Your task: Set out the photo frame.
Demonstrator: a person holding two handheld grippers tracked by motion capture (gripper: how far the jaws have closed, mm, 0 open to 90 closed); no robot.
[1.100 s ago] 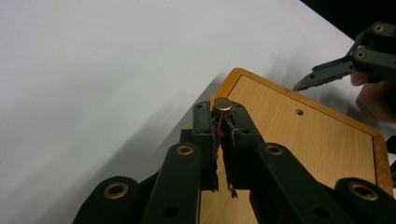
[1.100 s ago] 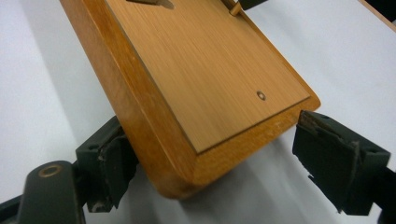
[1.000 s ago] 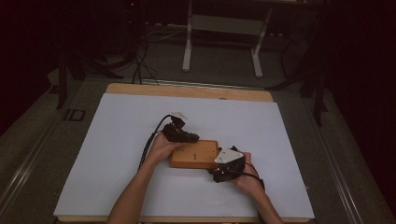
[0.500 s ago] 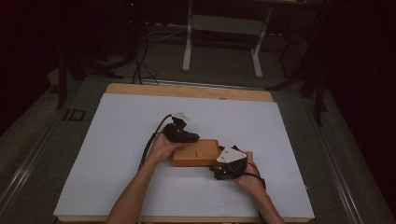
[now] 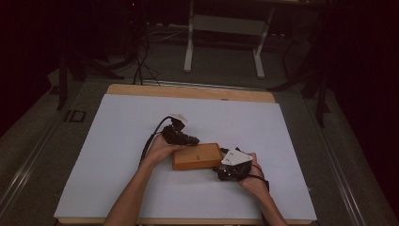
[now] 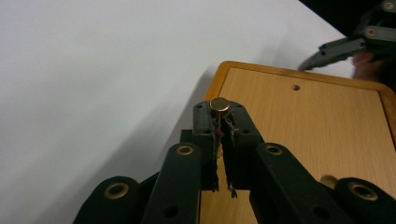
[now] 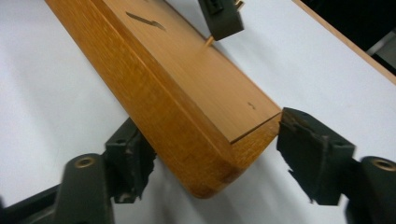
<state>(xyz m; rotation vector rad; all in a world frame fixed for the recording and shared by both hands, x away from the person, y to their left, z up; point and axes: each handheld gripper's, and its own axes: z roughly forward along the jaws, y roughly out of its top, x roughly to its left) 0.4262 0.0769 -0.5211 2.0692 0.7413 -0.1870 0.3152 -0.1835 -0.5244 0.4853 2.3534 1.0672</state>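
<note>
Barely moved: right tool [image 5: 225, 165] spread around wooden box [image 5: 196, 156] end; left tool [image 6: 220, 122] pinching small pin [image 6: 219, 104]. Pin could slip, miss hole [image 6: 295, 87].

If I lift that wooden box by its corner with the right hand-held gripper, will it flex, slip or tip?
The wooden box looks rigid, so flex is unlikely. Its smooth faces and rounded corner may slip between the right hand-held gripper jaws, which stand open around it. Held at one end, it would probably droop.

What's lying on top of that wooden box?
The wooden box shows a bare lid with one small hole. The left tongs hover above it, pinching a small metal pin. The inside is hidden by the lid.
</note>
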